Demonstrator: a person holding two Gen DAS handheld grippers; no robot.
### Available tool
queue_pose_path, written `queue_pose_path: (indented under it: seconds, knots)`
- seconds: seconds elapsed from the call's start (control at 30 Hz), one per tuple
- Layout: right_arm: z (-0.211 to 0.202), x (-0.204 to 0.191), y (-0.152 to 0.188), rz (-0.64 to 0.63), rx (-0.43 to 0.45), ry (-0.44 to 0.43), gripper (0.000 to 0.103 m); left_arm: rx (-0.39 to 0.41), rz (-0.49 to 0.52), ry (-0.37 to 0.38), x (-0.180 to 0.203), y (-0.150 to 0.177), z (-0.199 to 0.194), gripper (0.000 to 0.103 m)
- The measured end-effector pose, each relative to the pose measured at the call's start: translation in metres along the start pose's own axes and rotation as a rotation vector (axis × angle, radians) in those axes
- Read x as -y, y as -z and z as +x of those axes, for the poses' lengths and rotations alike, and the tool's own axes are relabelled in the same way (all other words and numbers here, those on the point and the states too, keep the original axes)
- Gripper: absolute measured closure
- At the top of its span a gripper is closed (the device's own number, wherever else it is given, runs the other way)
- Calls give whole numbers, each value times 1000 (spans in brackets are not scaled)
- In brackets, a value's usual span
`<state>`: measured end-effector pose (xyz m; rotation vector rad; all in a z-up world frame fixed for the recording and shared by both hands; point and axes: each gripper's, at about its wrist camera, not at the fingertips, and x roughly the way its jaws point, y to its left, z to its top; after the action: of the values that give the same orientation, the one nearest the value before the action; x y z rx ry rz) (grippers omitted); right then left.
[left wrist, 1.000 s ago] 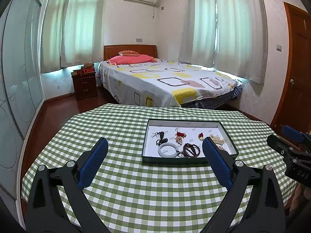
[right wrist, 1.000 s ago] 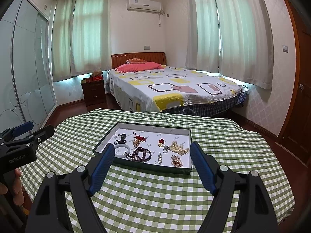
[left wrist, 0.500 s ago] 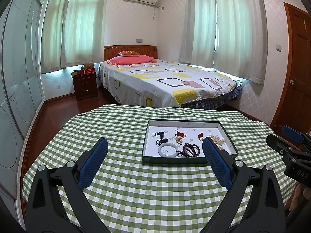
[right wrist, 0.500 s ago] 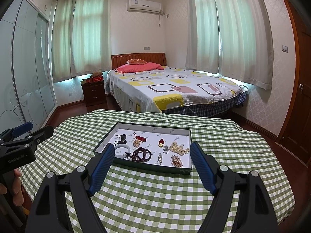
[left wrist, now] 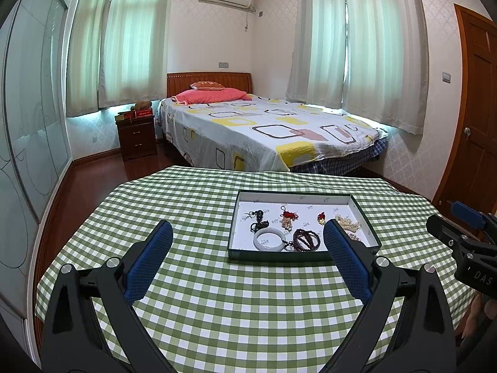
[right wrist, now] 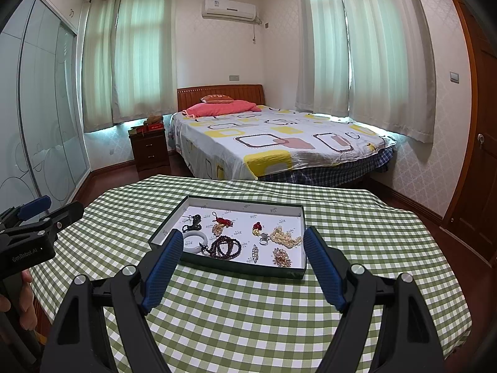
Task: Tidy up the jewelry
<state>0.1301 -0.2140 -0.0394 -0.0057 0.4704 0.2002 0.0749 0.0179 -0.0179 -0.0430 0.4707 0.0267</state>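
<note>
A: Tray (left wrist: 306,255) position, left wrist view? 
B: Ahead and to the right of the left gripper (left wrist: 247,258), on the checked tablecloth (left wrist: 192,205). Jaws wide apart, nothing between them. White bangle (left wrist: 269,240) and dark bead strand (left wrist: 307,240) lie by the tray's near wall.

A: Right wrist view? 
B: Tray (right wrist: 239,269) dead ahead of the right gripper (right wrist: 240,265), jaws spread, empty, short of the near wall. Tray's long axis runs left-right. Pearl strand (right wrist: 285,238), ring (right wrist: 263,241) and red tassel charm (right wrist: 256,228) sit right of centre.

A: Nearer hand? 
B: Right, I'd judge. Straight reach forward and down.
</note>
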Motion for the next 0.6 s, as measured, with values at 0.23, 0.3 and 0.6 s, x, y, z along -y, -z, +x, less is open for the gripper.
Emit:
queue_pose_path:
  seconds: [0.23,0.3,0.6]
  knots:
    - [-1,1,0,1,0,0,26,11,3,0,0,-2,-1,8]
    - [-1,1,0,2,-1,0,26,13,6,-11,1,-2,-1,8]
    - [-1,1,0,2,-1,0,26,16,15,-14,2,-3,0,7]
